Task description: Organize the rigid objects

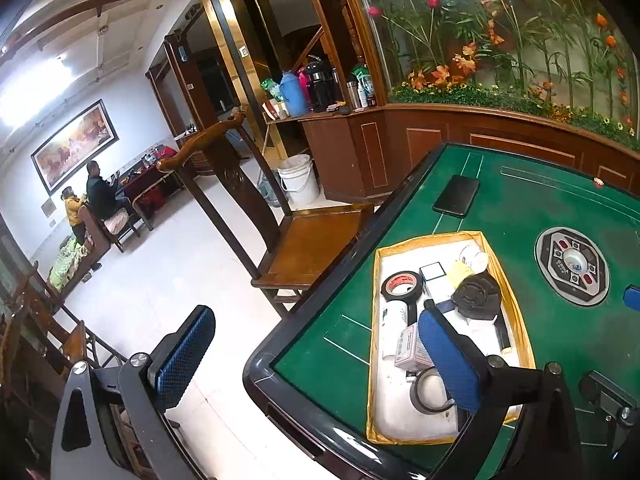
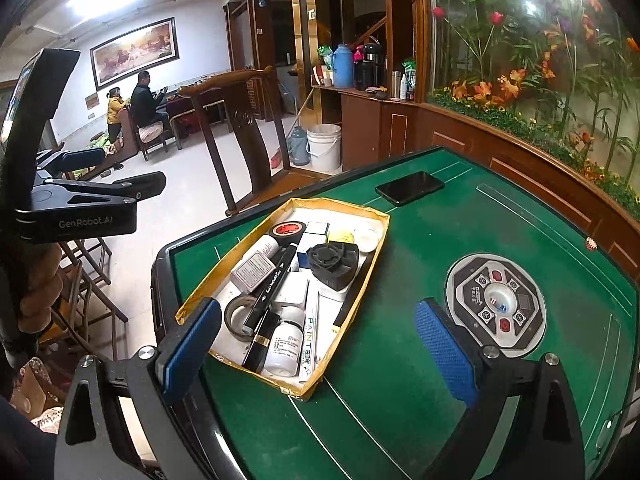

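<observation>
Left wrist view first: my left gripper (image 1: 316, 360) hangs with its jaws spread wide and nothing between them. One pad is out over the floor off the table's left edge; the other sits above the near end of the tray (image 1: 520, 332). The gold-edged tray lies on the green table (image 1: 540, 208), ahead and to the right of this tool, its long axis running from near to far. Inside I see a roll of black tape (image 1: 401, 285) with a red core at the far left, a white bottle (image 1: 394, 320) lying lengthwise just nearer, a small white box (image 1: 408, 346), a grey tape ring (image 1: 430, 392) at the near end, and a black ribbed piece (image 1: 476, 294) toward the right wall. A dark phone (image 1: 456, 196) lies on the felt beyond the tray, apart from it.

Right wrist view: my right gripper (image 2: 320, 356) is likewise released and empty, and the tray's near corner falls between its pads, so I judge this hand the nearer and better lined up. A black marker (image 2: 272, 288) and a white paint pen (image 2: 310, 336) lie along the tray's length, a second white bottle (image 2: 285, 344) sits near the close end, and the black ribbed piece sits mid-tray. Everything appears already inside; the phone (image 2: 410, 187) and a small red-and-white bit (image 2: 591, 244) far right stay outside. The left gripper body shows at the left edge of this view, held by a hand (image 2: 38, 284).
</observation>
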{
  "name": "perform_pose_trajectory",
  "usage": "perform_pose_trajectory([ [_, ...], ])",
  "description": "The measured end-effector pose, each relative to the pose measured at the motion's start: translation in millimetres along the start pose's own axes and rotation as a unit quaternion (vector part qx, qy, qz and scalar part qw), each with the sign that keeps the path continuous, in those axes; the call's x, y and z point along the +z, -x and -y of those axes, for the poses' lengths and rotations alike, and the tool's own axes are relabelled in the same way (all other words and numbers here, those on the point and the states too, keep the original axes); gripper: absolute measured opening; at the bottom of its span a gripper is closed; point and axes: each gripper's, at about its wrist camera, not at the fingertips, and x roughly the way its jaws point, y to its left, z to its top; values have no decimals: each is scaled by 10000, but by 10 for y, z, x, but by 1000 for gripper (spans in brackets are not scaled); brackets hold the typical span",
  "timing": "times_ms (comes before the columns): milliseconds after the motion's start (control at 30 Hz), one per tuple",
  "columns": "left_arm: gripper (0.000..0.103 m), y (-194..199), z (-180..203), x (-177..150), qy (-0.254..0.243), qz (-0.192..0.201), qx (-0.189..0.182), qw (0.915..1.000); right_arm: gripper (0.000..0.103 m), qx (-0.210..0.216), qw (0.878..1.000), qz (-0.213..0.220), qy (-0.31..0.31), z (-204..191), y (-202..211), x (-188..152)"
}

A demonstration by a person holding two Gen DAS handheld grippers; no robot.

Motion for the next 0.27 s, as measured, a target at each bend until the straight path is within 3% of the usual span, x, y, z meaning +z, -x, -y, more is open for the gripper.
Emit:
perform_pose_trajectory([
  [267, 102, -50, 34, 2, 74, -171, -485, 9987, 97, -49, 9998, -83, -157, 71, -26, -41],
])
